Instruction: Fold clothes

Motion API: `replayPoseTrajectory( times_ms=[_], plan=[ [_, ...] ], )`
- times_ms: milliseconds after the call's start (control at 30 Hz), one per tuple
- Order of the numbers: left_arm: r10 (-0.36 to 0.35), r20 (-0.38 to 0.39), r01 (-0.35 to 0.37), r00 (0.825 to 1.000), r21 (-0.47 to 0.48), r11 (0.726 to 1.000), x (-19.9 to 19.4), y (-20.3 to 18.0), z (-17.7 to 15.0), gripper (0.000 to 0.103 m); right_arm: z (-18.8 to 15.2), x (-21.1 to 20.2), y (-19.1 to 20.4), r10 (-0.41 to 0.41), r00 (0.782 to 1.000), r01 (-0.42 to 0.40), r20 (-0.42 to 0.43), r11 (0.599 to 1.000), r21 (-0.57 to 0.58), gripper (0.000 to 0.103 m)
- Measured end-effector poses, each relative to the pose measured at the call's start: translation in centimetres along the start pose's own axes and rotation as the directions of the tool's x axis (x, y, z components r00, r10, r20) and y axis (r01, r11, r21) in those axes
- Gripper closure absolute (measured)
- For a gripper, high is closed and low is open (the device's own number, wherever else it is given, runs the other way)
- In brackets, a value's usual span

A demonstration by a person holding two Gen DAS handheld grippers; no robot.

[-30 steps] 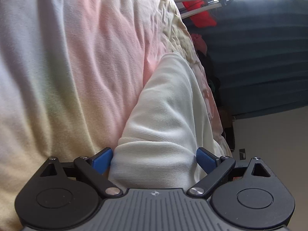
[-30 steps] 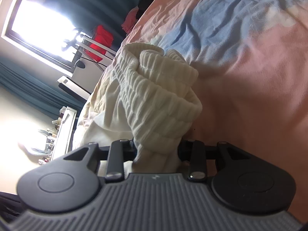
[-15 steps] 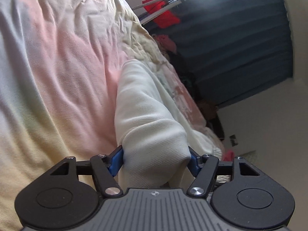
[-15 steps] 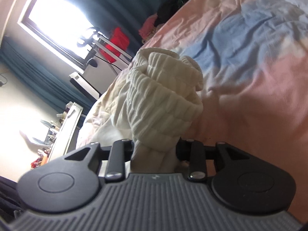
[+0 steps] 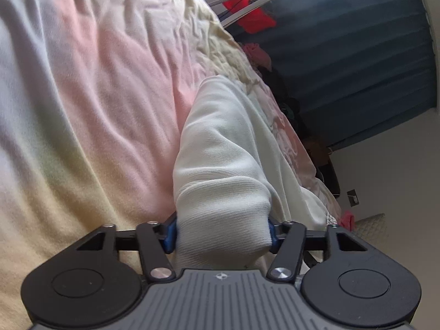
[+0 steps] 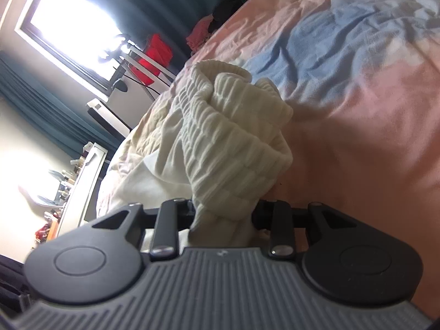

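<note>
The left gripper (image 5: 221, 233) is closing its jaws on a cream sleeve (image 5: 220, 151), blue pads already pressing both sides of the cuff. The right gripper (image 6: 224, 214) is pinching a bunched ribbed hem (image 6: 236, 148) (same cream garment, apparently). The garment is lying across the pastel bed cover (image 5: 96, 96).

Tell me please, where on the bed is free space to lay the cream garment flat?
Free: the pink and yellow sheet beside the cream garment in the left wrist view, and the blue and pink stretch past its ribbed bundle. Crowded: the bed's far edge, with the pile of dark and pink clothes.
</note>
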State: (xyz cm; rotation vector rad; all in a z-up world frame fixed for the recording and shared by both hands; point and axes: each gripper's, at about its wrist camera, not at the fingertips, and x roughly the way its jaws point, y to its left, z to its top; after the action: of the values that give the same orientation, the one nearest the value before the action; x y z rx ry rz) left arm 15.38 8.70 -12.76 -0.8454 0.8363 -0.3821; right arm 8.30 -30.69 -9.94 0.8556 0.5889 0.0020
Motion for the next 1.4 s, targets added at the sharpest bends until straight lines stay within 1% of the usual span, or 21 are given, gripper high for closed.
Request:
replayPoseTrajectory(
  times_ms=[67, 100, 167, 267, 333, 400, 500, 600, 700, 833, 900, 967, 1033, 1067, 1133, 1167, 1233, 1300, 1333, 1400],
  plan=[
    [-0.017, 0.007, 0.017, 1.000, -0.012, 1.000, -0.4, -0.4, 0.3, 0.057, 0.2, -0.6, 0.1, 0.022, 1.000, -0.022, 0.008, 1.000, 0.014, 0.070],
    [-0.025, 0.008, 0.025, 1.000, -0.011, 1.000, -1.2, -0.8, 0.4, 0.058, 0.4, -1.1, 0.1, 0.045, 0.999, -0.046, 0.012, 0.998, 0.036, 0.070],
    [-0.057, 0.009, 0.057, 0.998, 0.021, 0.998, -2.1, -2.5, 0.5, 0.062, 1.2, -2.6, 0.6, 0.089, 0.996, -0.090, 0.028, 0.994, 0.055, 0.070],
    [-0.124, -0.009, 0.124, 0.992, 0.053, 0.991, -3.4, -5.7, 0.6, 0.064, 3.3, -5.3, 1.7, 0.115, 0.991, -0.119, 0.073, 0.991, 0.054, 0.071],
    [-0.150, -0.030, 0.152, 0.988, 0.062, 0.986, -1.9, -8.5, 1.1, 0.064, 5.2, -7.0, 1.8, 0.117, 0.988, -0.124, 0.102, 0.990, 0.064, 0.071],
    [-0.147, -0.066, 0.152, 0.987, 0.073, 0.986, -0.3, -11.3, 1.1, 0.065, 7.4, -8.4, 1.7, 0.096, 0.987, -0.105, 0.125, 0.992, 0.067, 0.071],
    [-0.136, -0.123, 0.149, 0.983, 0.100, 0.984, 4.2, -16.2, 1.4, 0.066, 11.3, -9.5, 0.6, 0.059, 0.986, -0.071, 0.155, 0.995, 0.075, 0.071],
    [-0.132, -0.172, 0.155, 0.976, 0.129, 0.979, 10.5, -21.5, 2.3, 0.068, 15.9, -9.6, -1.3, 0.020, 0.981, -0.037, 0.194, 0.996, 0.082, 0.071],
    [-0.130, -0.195, 0.159, 0.972, 0.139, 0.977, 17.1, -26.3, 3.9, 0.068, 20.9, -9.1, -2.6, -0.023, 0.971, 0.004, 0.238, 0.997, 0.082, 0.070],
    [-0.135, -0.202, 0.170, 0.970, 0.168, 0.971, 25.9, -31.9, 6.2, 0.068, 28.0, -7.0, -3.9, -0.070, 0.953, 0.048, 0.295, 0.996, 0.081, 0.070],
    [-0.123, -0.195, 0.163, 0.973, 0.207, 0.965, 30.0, -34.1, 6.8, 0.068, 31.4, -5.2, -5.3, -0.085, 0.944, 0.052, 0.319, 0.992, 0.111, 0.070],
    [-0.087, -0.194, 0.137, 0.977, 0.259, 0.956, 34.0, -35.5, 7.0, 0.068, 33.8, -3.0, -7.0, -0.105, 0.935, 0.061, 0.339, 0.989, 0.137, 0.070],
    [-0.050, -0.197, 0.110, 0.979, 0.304, 0.946, 37.7, -36.0, 6.7, 0.068, 34.8, -0.7, -8.9, -0.141, 0.929, 0.090, 0.341, 0.983, 0.161, 0.070],
    [-0.050, -0.199, 0.110, 0.979, 0.308, 0.945, 39.1, -35.6, 6.4, 0.068, 35.0, 0.4, -10.0, -0.162, 0.928, 0.108, 0.335, 0.979, 0.172, 0.070],
    [-0.054, -0.208, 0.117, 0.977, 0.303, 0.946, 40.9, -33.3, 5.3, 0.068, 34.4, 2.1, -12.4, -0.187, 0.934, 0.132, 0.303, 0.972, 0.194, 0.070],
    [-0.054, -0.215, 0.122, 0.975, 0.318, 0.940, 41.6, -32.1, 4.7, 0.067, 33.8, 2.7, -13.9, -0.188, 0.941, 0.130, 0.281, 0.969, 0.212, 0.070],
    [-0.059, -0.228, 0.139, 0.972, 0.353, 0.925, 42.3, -29.3, 3.6, 0.066, 31.2, 3.3, -16.4, -0.175, 0.954, 0.117, 0.243, 0.965, 0.234, 0.070],
    [-0.042, -0.240, 0.136, 0.970, 0.389, 0.911, 42.5, -26.8, 2.7, 0.065, 28.3, 3.6, -18.6, -0.159, 0.964, 0.105, 0.213, 0.964, 0.244, 0.069],
    [-0.028, -0.245, 0.131, 0.969, 0.413, 0.901, 42.6, -25.6, 2.2, 0.063, 26.8, 3.6, -19.4, -0.148, 0.966, 0.094, 0.210, 0.965, 0.245, 0.069],
    [-0.023, -0.255, 0.138, 0.967, 0.444, 0.885, 42.9, -24.1, 1.8, 0.060, 24.2, 3.6, -20.4, -0.136, 0.964, 0.075, 0.228, 0.963, 0.259, 0.068]
  ],
)
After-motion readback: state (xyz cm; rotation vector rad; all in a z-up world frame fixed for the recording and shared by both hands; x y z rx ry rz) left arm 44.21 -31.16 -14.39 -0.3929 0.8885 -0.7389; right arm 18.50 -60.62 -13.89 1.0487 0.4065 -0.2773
